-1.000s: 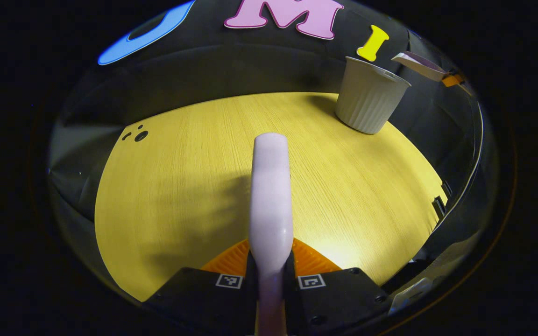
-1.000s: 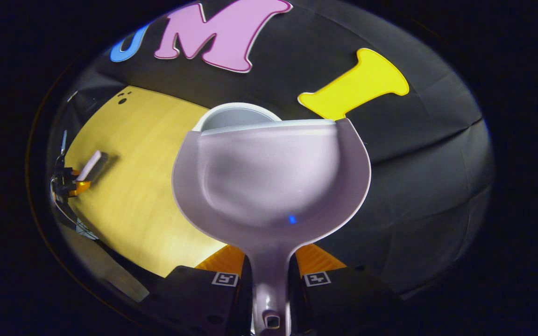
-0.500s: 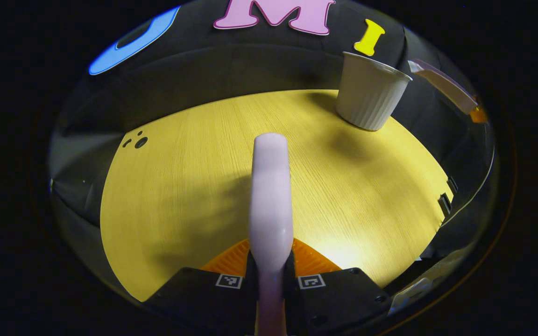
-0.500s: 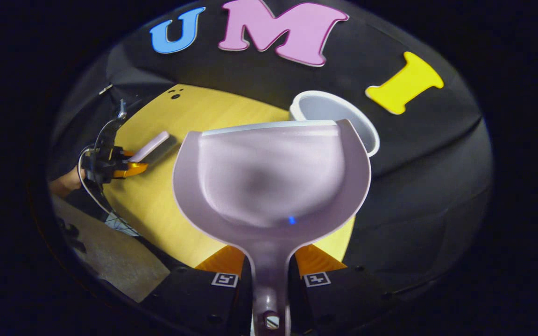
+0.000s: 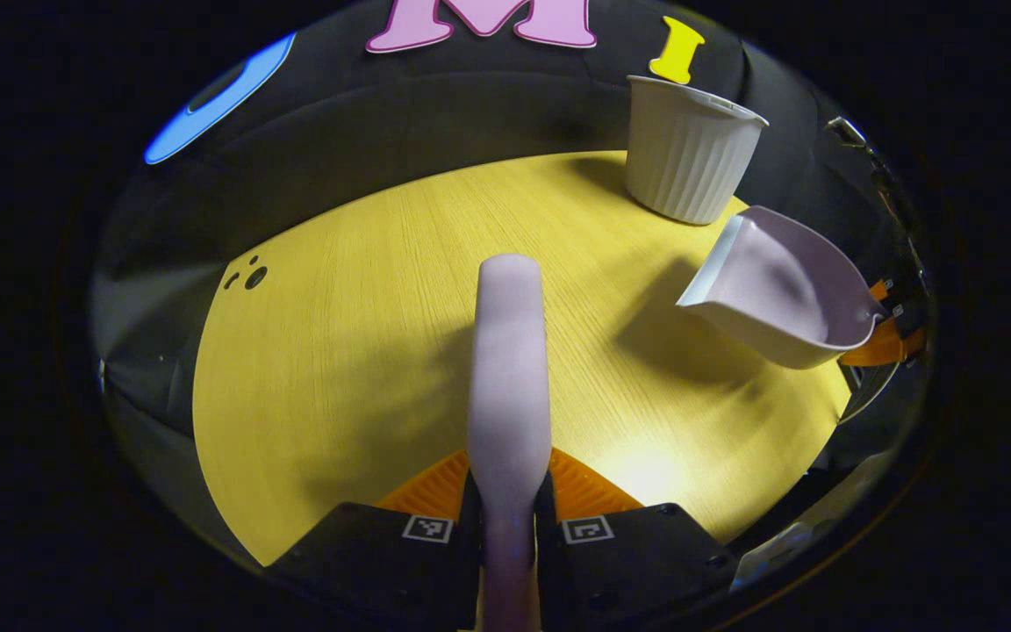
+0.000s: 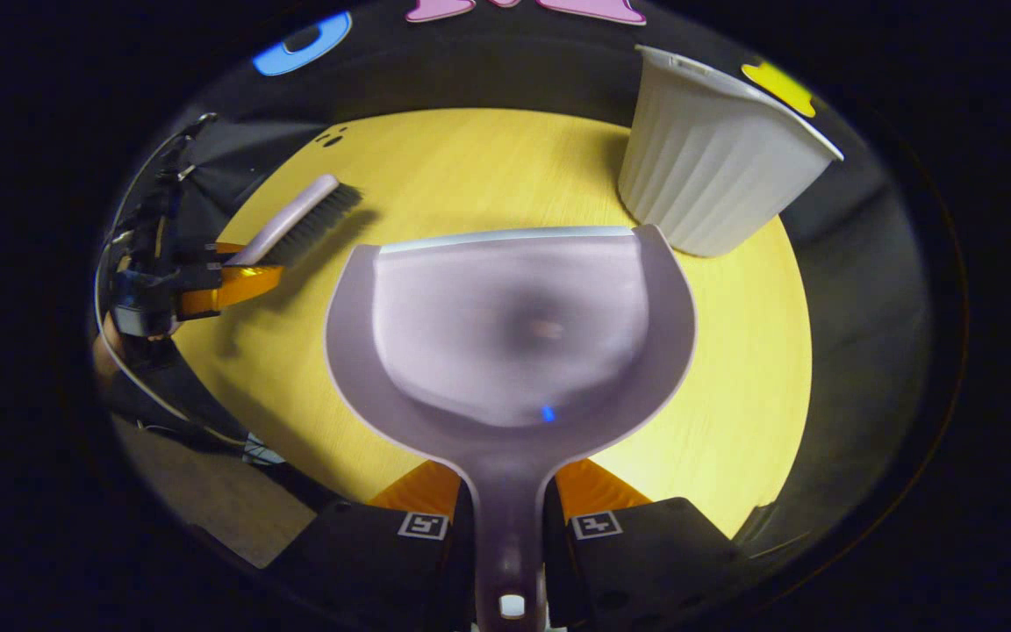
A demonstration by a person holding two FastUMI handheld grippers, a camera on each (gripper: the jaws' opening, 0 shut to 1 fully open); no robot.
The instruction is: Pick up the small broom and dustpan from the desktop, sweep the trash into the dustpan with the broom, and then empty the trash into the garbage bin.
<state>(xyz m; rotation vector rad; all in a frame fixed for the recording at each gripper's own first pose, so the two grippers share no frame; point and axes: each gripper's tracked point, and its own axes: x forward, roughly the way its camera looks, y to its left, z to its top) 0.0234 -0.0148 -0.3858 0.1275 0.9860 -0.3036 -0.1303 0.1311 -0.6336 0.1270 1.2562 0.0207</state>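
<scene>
Broom [image 5: 510, 351]: a smooth, pale lilac plastic back with a rounded end, pinched at its handle between the ridged orange fingers [image 5: 435, 487] of the left tool [image 5: 508, 500], and held above the yellow wood-grain surface [image 5: 365, 351]. In the right gripper view its dark bristles [image 6: 317, 228] hang under the lilac back of the broom [image 6: 286, 230], well to the left of the garbage bin [image 6: 707, 171], with the left tool [image 6: 207, 285] gripping the handle end.

Dustpan [image 6: 505, 342] is a glossy lilac scoop, wide and shallow with a straight front lip and raised curved side walls, narrowing into a flat handle. The right tool [image 6: 510, 518] is pressed together on that handle, its orange ribbed fingers [image 6: 598, 491] on either side. The pan looks empty. In the left gripper view the dustpan [image 5: 777, 298] floats tilted above the surface, just in front of the garbage bin [image 5: 690, 149].

The bin is a white, vertically ribbed, tapering cup standing upright at the surface's far edge. Small dark holes [image 5: 247, 276] mark the surface far left of the bin.
</scene>
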